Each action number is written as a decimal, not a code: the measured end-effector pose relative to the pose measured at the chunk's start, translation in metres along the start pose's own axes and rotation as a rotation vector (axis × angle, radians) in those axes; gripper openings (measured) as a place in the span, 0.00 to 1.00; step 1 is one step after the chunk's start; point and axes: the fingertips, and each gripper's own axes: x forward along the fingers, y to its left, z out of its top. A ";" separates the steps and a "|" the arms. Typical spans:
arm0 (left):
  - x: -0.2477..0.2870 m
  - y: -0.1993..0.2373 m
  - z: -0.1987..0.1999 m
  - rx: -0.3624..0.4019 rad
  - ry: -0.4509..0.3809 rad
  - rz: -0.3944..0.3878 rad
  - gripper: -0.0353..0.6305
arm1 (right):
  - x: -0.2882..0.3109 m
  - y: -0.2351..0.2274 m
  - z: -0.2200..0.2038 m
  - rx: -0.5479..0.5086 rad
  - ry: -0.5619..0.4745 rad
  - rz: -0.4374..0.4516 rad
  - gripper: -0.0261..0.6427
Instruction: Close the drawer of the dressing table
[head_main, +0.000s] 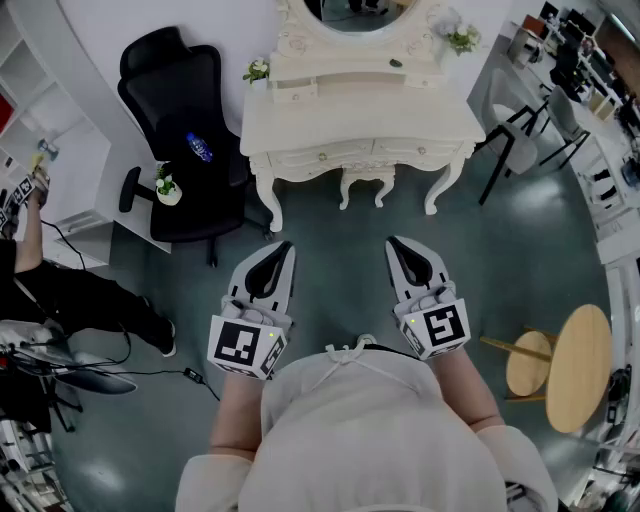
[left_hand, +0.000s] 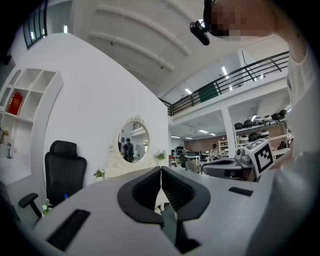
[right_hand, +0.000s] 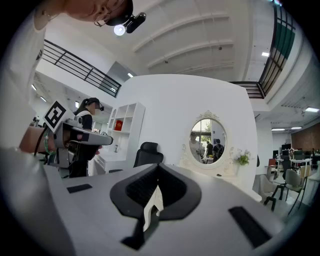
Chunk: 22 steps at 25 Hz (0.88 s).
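- White and ornately carved, the dressing table (head_main: 360, 120) stood against the far wall, across a stretch of grey-green floor (head_main: 330, 250) from the person and well apart from both grippers.
- An oval mirror (head_main: 360, 12) rose above it, and a matching stool (head_main: 365, 184) was tucked between its legs.
- Two wide drawers (head_main: 322, 156) ran along the table's front. A small upper drawer (head_main: 296, 90) at its left end appeared to stick out a little from its tier.
- The left gripper (head_main: 280, 248) was held level at waist height, pointing toward the table. Its jaws were pressed together with nothing between them.
- The right gripper (head_main: 400, 243) was held level just beside it, apart from it. Its jaw tips also met, and it gripped nothing.
- A black office chair (head_main: 190, 110) stood left of the table, with a bottle (head_main: 198, 147) and a small potted plant (head_main: 167, 188) on its seat.
- A round wooden side table (head_main: 578, 365) stood at the right.
- Another person in dark clothes (head_main: 70, 295) was at the far left.
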 end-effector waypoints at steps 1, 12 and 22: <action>-0.001 0.001 0.002 -0.003 0.004 0.001 0.08 | 0.000 0.002 0.000 -0.001 0.003 0.000 0.04; -0.006 0.009 -0.002 -0.012 0.015 -0.012 0.08 | 0.005 0.015 -0.004 -0.003 0.012 0.001 0.04; 0.006 0.026 -0.001 -0.060 -0.020 0.026 0.53 | 0.018 0.001 -0.018 0.052 0.031 -0.043 0.05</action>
